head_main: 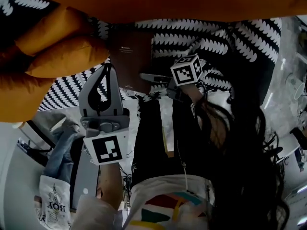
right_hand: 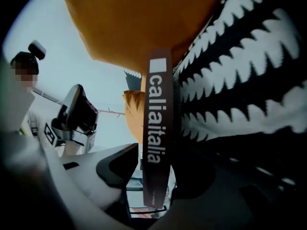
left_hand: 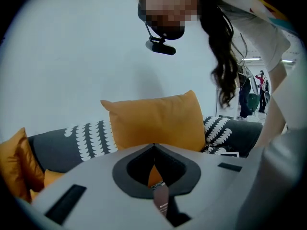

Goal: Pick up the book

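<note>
Fingers (right_hand: 115,169) of right gripper (right_hand: 154,174) flank slim brown book (right_hand: 158,104), spine white-lettered.

The left gripper (left_hand: 153,147), tips together, faces an orange cushion (left_hand: 158,121), perhaps the book (left_hand: 161,201) below.

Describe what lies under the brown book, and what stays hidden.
The book lies over the black-and-white patterned sofa cover, which shows past its edges. The patch directly beneath the book is covered, so whatever lies there cannot be seen.
</note>
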`<act>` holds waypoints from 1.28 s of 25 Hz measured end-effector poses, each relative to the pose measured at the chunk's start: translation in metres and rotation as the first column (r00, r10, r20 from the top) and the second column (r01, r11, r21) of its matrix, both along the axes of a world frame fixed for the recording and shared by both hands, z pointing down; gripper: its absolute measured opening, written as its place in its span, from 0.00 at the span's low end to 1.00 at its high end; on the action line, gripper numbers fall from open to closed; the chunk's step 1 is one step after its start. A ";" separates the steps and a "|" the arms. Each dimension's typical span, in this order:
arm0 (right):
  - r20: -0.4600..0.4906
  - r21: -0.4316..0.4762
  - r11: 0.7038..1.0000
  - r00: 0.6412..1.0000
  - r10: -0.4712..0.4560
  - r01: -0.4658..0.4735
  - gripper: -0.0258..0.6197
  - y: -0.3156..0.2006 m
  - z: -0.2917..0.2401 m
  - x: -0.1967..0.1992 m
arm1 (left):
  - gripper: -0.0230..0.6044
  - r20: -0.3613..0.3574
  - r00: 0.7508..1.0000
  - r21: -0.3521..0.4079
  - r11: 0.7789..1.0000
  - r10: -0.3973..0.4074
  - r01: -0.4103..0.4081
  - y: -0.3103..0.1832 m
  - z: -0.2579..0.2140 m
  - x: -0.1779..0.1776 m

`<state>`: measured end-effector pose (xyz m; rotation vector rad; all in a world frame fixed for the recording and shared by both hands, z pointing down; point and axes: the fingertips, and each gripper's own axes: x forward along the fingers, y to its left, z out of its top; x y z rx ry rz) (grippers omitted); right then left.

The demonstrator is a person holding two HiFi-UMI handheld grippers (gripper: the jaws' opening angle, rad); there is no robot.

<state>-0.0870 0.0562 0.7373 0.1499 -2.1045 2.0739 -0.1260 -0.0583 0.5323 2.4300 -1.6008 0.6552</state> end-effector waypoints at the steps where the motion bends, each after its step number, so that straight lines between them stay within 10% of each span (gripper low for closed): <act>1: -0.020 0.021 0.999 0.999 -0.029 0.030 0.38 0.000 0.002 -0.010 | 0.05 0.007 1.000 0.000 1.000 -0.004 0.004 0.000 0.001 0.000; 9: -0.167 0.035 0.999 0.986 0.026 -0.021 0.29 -0.005 0.002 -0.036 | 0.05 0.056 0.998 0.075 0.997 -0.013 0.009 -0.009 -0.045 -0.024; 16: -0.207 0.224 0.972 0.978 -0.021 0.068 0.28 -0.041 -0.077 -0.020 | 0.05 0.026 0.997 0.208 0.976 -0.074 0.067 -0.023 -0.140 -0.031; 32: -0.297 0.736 0.663 0.945 0.135 0.137 0.28 -0.128 -0.352 0.002 | 0.05 -0.150 0.983 0.486 0.858 -0.104 0.165 -0.030 -0.358 0.006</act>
